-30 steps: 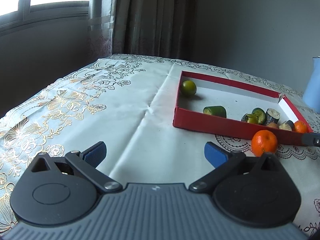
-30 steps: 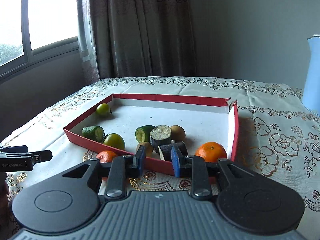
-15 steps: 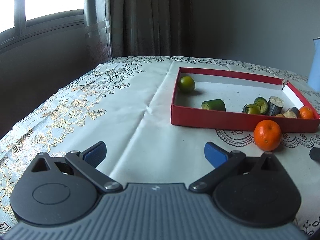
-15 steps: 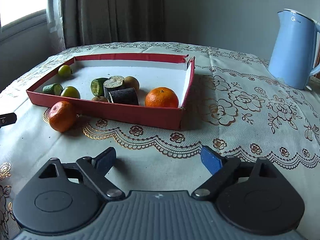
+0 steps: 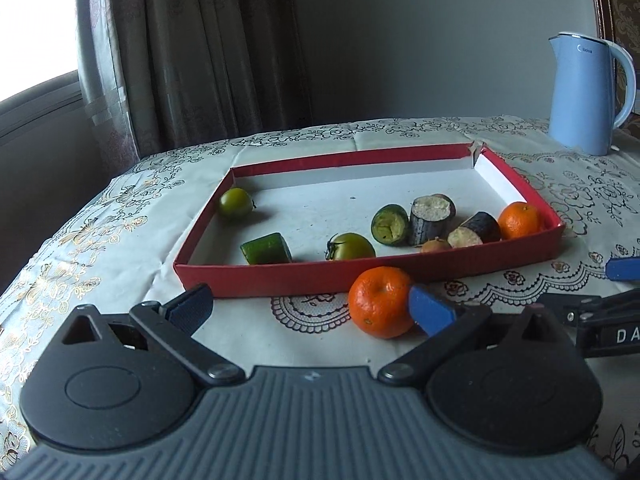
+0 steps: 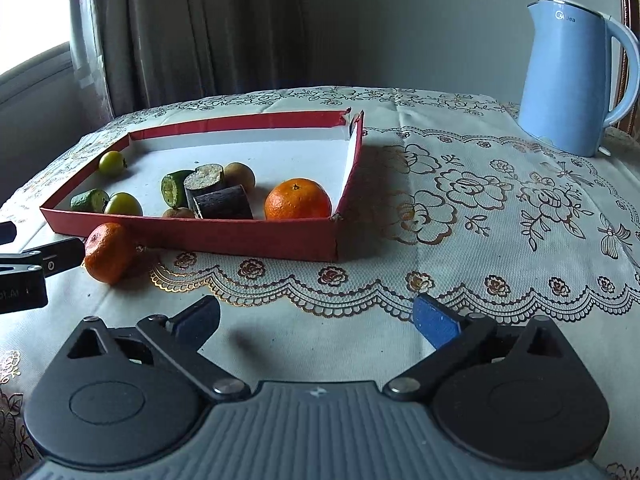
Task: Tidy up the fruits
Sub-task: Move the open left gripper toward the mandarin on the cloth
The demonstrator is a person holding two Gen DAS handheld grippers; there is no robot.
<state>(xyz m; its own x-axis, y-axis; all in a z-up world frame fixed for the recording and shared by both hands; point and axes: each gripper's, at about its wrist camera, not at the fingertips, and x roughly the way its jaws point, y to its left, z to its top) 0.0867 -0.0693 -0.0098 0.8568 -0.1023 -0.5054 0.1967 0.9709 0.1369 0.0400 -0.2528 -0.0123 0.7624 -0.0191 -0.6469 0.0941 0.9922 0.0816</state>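
A shallow red tray [image 5: 280, 276] [image 6: 256, 236] lies on the embroidered tablecloth, holding green tomatoes [image 5: 352, 246], cut cucumber [image 5: 266, 248], dark aubergine chunks [image 5: 430, 216] and an orange [image 5: 520, 220] [image 6: 298, 199]. A second orange [image 5: 380, 302] [image 6: 108, 253] rests on the cloth outside the tray's near wall. My left gripper [image 5: 310, 306] is open, its right fingertip beside this orange, which sits partly between the fingers without being pinched. My right gripper [image 6: 316, 318] is open over bare cloth, holding nothing; it shows at the right edge of the left wrist view [image 5: 608, 312].
A light blue electric kettle [image 5: 584, 92] [image 6: 576, 76] stands at the back right of the table. Curtains and a window lie behind on the left. The cloth between tray and kettle carries only its floral pattern.
My left gripper swung right toward the tray, and the outside orange now sits by its right finger. My right gripper went from shut to wide open and shifted right of the tray.
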